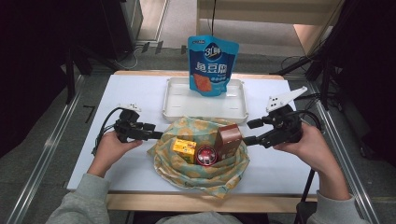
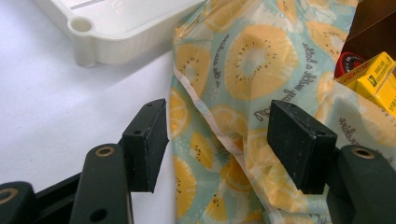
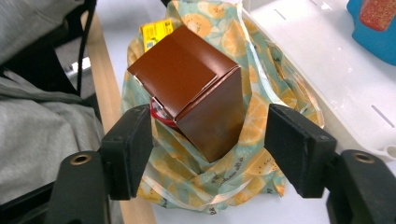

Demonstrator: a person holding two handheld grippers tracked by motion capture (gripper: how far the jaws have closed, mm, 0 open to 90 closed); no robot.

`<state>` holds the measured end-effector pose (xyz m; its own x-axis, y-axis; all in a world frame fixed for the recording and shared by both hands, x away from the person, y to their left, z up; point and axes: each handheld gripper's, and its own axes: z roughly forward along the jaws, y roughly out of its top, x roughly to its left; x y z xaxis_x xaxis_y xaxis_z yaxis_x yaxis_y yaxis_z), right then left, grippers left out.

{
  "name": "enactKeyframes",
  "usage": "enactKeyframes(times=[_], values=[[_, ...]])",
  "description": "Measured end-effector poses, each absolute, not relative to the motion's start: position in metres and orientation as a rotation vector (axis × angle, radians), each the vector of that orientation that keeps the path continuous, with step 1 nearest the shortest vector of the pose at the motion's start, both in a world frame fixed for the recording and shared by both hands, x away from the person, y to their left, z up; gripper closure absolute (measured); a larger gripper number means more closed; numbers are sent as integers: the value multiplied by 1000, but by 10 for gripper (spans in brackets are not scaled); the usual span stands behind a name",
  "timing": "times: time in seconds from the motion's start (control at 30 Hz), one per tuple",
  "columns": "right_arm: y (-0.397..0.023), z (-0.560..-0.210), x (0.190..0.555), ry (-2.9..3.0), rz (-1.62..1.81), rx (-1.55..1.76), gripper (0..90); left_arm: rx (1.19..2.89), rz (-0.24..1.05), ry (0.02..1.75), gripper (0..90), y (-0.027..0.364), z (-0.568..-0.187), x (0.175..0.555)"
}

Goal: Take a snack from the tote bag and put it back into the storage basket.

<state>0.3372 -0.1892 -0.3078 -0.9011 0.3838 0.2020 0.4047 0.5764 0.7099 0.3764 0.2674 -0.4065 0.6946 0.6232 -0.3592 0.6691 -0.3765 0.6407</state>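
Note:
A teal bag printed with orange fruit slices (image 1: 201,179) lies open in the middle of the white table. In it stand a yellow box (image 1: 185,149), a round red tin (image 1: 206,156) and a brown carton (image 1: 229,140). My left gripper (image 1: 158,135) is at the bag's left edge. Its jaws are open, and the bag's rim (image 2: 252,56) runs loose between them (image 2: 219,144). My right gripper (image 1: 249,132) is level at the bag's right side, open. In its own view the brown carton (image 3: 196,88) stands just ahead of the gap (image 3: 210,140), clear of both pads.
Behind the bag a white tray (image 1: 177,107) holds an upright blue snack pouch (image 1: 212,65). The table's wooden front edge runs close below the bag. Bare white table lies to the left and right of the bag.

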Motion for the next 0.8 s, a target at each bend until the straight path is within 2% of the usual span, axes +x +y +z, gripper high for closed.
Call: enactKeyframes(times=[0.8], values=[[-146,-323,340,-2862,-1190,-562,224,2096,-74,984,386,266,-407,377]])
